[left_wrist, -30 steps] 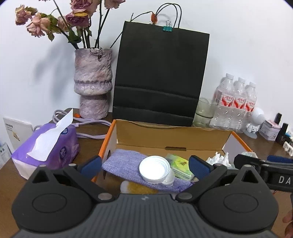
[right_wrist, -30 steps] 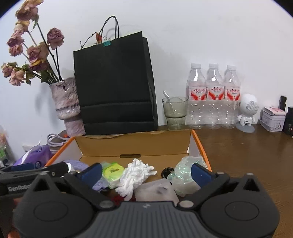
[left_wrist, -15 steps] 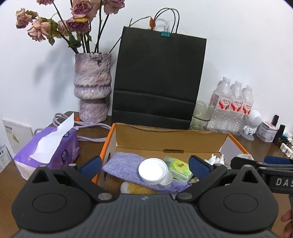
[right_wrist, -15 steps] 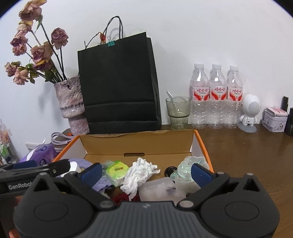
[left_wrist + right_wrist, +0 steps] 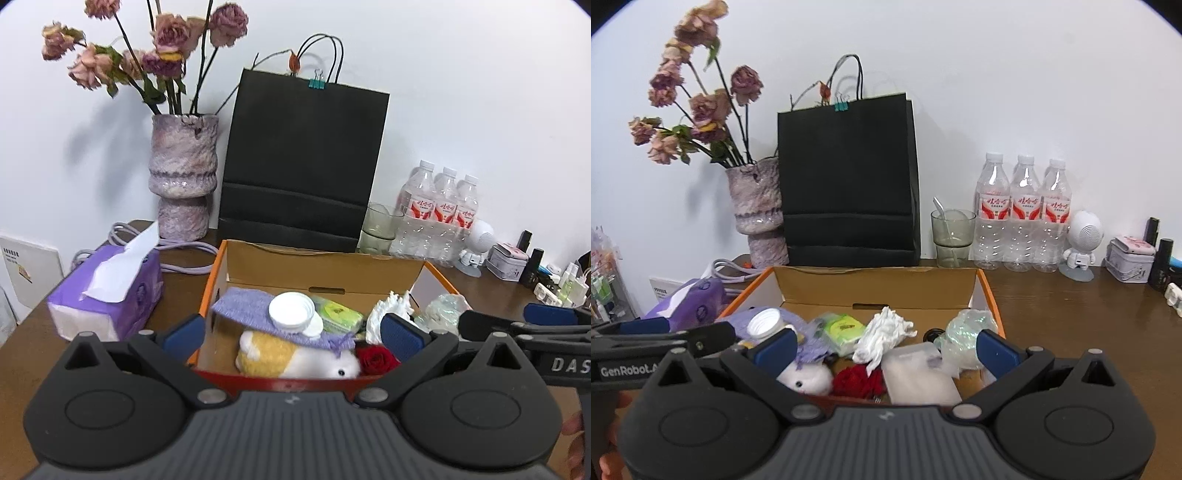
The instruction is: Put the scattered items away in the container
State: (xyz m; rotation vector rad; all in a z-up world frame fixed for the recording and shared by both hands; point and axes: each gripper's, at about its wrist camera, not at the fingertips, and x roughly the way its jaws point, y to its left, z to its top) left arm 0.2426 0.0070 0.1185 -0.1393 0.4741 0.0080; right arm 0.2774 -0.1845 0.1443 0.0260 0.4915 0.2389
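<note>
An orange-edged cardboard box (image 5: 314, 264) (image 5: 875, 280) sits on the brown table, holding a purple cloth (image 5: 251, 306), a white lid (image 5: 291, 310) (image 5: 764, 323), a green packet (image 5: 336, 314) (image 5: 844, 326), a crumpled tissue (image 5: 886, 332), a yellow-white plush (image 5: 280, 352), a red rose (image 5: 376, 360) (image 5: 857, 380), clear plastic wrap (image 5: 964, 332) and a white pouch (image 5: 919, 376). My left gripper (image 5: 291, 330) is open and empty, above the box's near edge. My right gripper (image 5: 886, 345) is open and empty, beside it at the same edge.
A purple tissue pack (image 5: 110, 291) lies left of the box. Behind stand a vase of dried roses (image 5: 183, 173), a black paper bag (image 5: 303, 162), a glass (image 5: 951, 238), three water bottles (image 5: 1023, 214), a white figurine (image 5: 1082, 240) and a small tin (image 5: 1130, 258).
Both grippers have risen and drawn back from the box, so more of its contents show, including the plush and the red rose. Both stay open and empty.
</note>
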